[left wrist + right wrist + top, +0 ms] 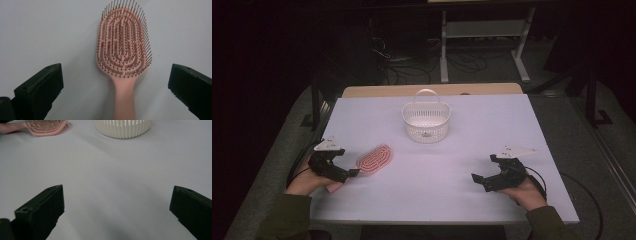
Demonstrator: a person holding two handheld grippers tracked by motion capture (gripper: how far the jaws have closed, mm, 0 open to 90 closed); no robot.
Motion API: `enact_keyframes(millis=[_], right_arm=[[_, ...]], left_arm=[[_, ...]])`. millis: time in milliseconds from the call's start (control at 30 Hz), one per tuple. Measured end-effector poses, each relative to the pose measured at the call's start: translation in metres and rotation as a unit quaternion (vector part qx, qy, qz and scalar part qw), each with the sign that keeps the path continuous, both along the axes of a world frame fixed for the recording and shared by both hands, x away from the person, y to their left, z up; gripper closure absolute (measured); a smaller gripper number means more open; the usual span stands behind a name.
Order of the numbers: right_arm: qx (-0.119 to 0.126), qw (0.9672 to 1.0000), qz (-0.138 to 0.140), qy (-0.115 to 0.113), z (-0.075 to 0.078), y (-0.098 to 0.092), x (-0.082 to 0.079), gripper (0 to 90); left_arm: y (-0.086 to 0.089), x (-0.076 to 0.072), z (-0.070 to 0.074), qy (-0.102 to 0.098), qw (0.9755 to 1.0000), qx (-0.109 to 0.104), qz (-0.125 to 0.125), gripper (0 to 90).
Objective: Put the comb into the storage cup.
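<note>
In the high view, a pink paddle hairbrush (374, 159) lies bristles-up on the white table (472, 130), its head pointing toward one o'clock and its handle toward seven o'clock, where the left gripper (343, 175) sits just beside the handle end with its jaws spread apart and nothing between them. A white slotted basket (426, 121) with an upright loop handle stands near the far middle of the table, at about one o'clock from the brush and well apart from it; the stretch of table between brush and basket is bare. The right gripper (482, 181) rests near the table's near right edge, jaws released and empty, well apart from both brush and basket. Beyond the table a white frame (484, 30) and dark cables (402, 65) lie on the floor. In the left gripper view, the hairbrush (125, 47) lies centred, head at twelve o'clock and handle running down to six o'clock between the two open black jaws, which stand at either side without touching it. In the right gripper view, the wide-open jaws frame bare table; the basket (122, 127) stands at twelve o'clock and the brush head (46, 127) at eleven o'clock, both far off.
</note>
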State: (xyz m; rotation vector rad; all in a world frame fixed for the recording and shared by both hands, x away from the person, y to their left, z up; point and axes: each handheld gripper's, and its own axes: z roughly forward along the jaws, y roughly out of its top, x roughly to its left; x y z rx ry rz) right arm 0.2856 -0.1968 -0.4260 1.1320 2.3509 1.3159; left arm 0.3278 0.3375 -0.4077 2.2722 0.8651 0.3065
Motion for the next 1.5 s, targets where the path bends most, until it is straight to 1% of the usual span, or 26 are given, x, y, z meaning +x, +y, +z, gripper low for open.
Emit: enact_keyframes(millis=[200,300,367,567,767,933,967,1200,1300,1500], right_arm=[[-0.001,1.0,0.0,0.001,0.0,0.0,0.0,0.0],[-0.001,1.0,0.0,0.001,0.0,0.0,0.0,0.0],[-0.001,1.0,0.0,0.001,0.0,0.0,0.0,0.0],[-0.001,1.0,0.0,0.001,0.0,0.0,0.0,0.0],[-0.001,1.0,0.0,0.001,0.0,0.0,0.0,0.0],[0.0,1.0,0.0,0.001,0.0,0.0,0.0,0.0],[0.0,1.0,-0.001,0.001,0.0,0.0,0.0,0.0],[-0.001,1.0,-0.001,0.001,0.0,0.0,0.0,0.0],[-0.001,1.0,0.0,0.001,0.0,0.0,0.0,0.0],[-0.001,1.0,0.0,0.001,0.0,0.0,0.0,0.0]], left_arm=[[-0.002,0.0,-0.003,0.008,0.9999,0.01,-0.003,0.1],[-0.003,0.0,-0.004,0.016,0.9996,0.021,-0.006,0.2],[-0.004,0.0,-0.005,0.017,0.9995,0.026,-0.007,0.2],[-0.006,0.0,-0.007,0.023,0.9991,0.033,-0.011,0.4],[-0.009,0.0,-0.011,0.032,0.9981,0.05,-0.015,0.5],[-0.009,0.0,-0.012,0.036,0.9977,0.056,-0.012,0.9],[-0.009,0.0,-0.012,0.036,0.9977,0.056,-0.012,2.7],[-0.008,0.001,-0.013,0.041,0.9974,0.059,-0.003,7.1],[-0.008,0.0,-0.013,0.043,0.9973,0.06,-0.006,11.6],[-0.01,0.0,-0.014,0.046,0.9964,0.07,-0.006,16.5]])
